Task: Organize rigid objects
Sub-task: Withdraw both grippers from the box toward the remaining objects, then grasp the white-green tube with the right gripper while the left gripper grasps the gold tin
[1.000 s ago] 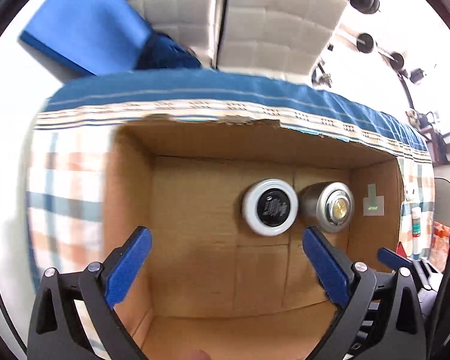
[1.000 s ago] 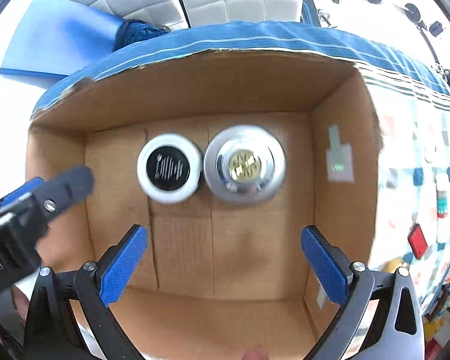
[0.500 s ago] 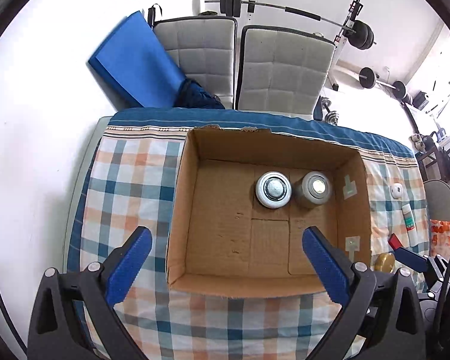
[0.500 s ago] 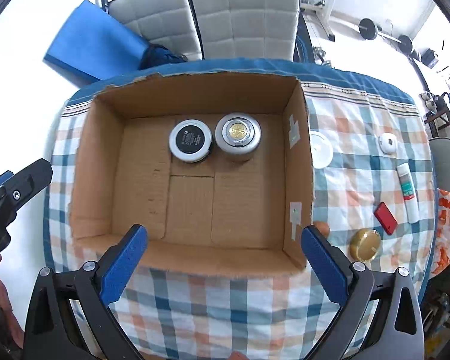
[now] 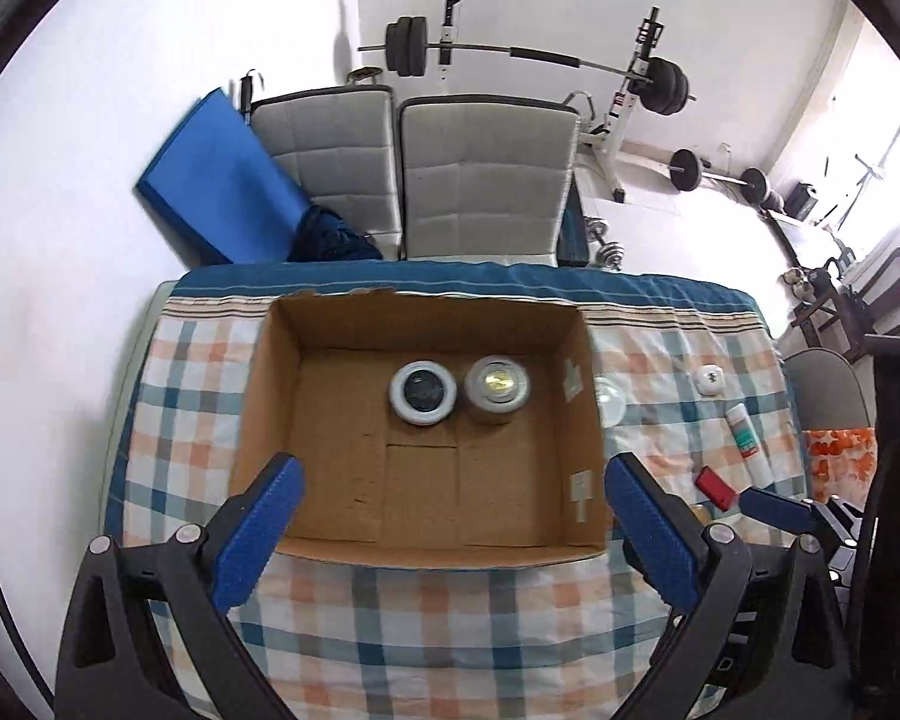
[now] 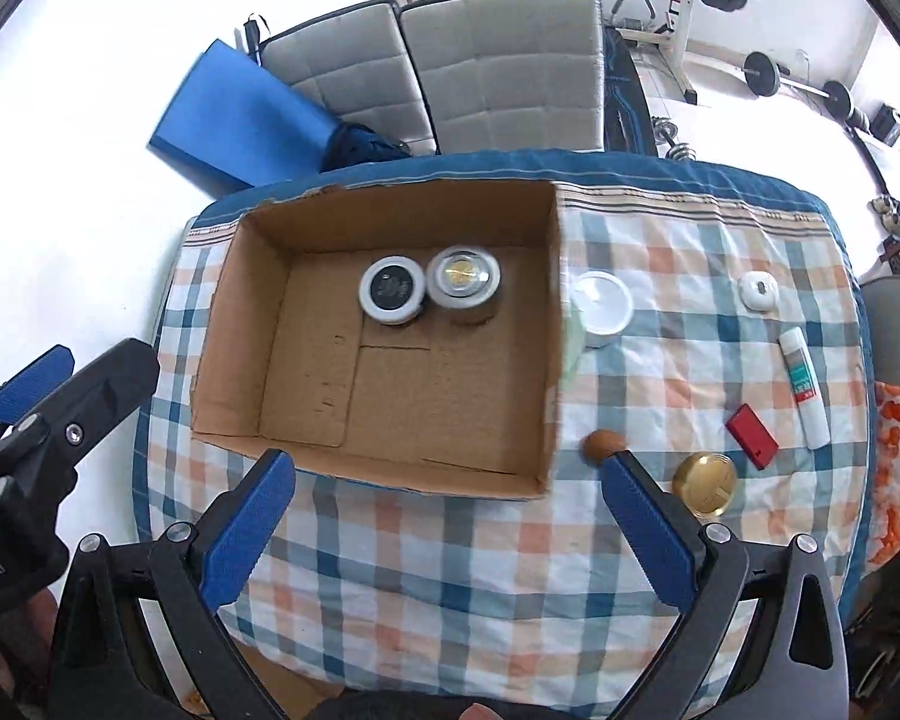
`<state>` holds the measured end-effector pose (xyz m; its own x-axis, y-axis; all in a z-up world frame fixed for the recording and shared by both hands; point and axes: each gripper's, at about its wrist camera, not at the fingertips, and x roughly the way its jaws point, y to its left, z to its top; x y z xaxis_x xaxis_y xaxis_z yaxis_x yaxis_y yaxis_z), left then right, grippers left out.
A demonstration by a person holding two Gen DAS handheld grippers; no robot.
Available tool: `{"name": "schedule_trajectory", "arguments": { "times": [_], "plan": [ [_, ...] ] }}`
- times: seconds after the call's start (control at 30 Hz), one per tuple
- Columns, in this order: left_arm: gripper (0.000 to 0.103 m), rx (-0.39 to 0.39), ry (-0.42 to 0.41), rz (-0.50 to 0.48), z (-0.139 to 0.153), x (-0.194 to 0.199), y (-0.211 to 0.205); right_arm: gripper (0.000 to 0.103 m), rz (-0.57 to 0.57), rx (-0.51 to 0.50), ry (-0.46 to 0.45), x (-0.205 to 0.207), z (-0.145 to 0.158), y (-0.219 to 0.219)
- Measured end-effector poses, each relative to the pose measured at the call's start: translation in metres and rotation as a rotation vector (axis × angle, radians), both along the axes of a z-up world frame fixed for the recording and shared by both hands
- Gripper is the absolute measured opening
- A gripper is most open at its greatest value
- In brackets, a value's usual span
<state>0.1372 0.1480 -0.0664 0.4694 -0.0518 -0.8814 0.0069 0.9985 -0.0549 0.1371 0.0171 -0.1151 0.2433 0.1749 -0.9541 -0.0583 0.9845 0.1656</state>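
1. Both tongs hang spread apart and empty; the right gripper (image 6: 444, 516) is above the table's near edge, the left gripper (image 5: 450, 531) beside it
2. Nearest the right tongs, just off the right fingertip, lie a small brown egg-shaped piece (image 6: 601, 444) and a round brass lid (image 6: 704, 483), so the right hand looks better placed
3. Beyond, a white glue stick (image 6: 803, 387) lies lengthwise away from the tongs
4. Farthest, ahead-left, two round jars stand in the open cardboard box (image 6: 384, 450)
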Motion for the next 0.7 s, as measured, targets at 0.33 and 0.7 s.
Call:
{"name": "schedule_trajectory", "arguments": {
  "times": [0.33,0.7],
  "plan": [
    [0.103,-0.041,0.075,-0.143,-0.043,0.049,-0.160,0.103,-0.155,-0.070,0.028,0.011,0.000,-0.191],
    [0.103,-0.063,0.300,-0.063,-0.180,0.050,-0.258,0.100,-0.212,-0.142,0.143,0.037,-0.101,-0.347]
  ]
}}
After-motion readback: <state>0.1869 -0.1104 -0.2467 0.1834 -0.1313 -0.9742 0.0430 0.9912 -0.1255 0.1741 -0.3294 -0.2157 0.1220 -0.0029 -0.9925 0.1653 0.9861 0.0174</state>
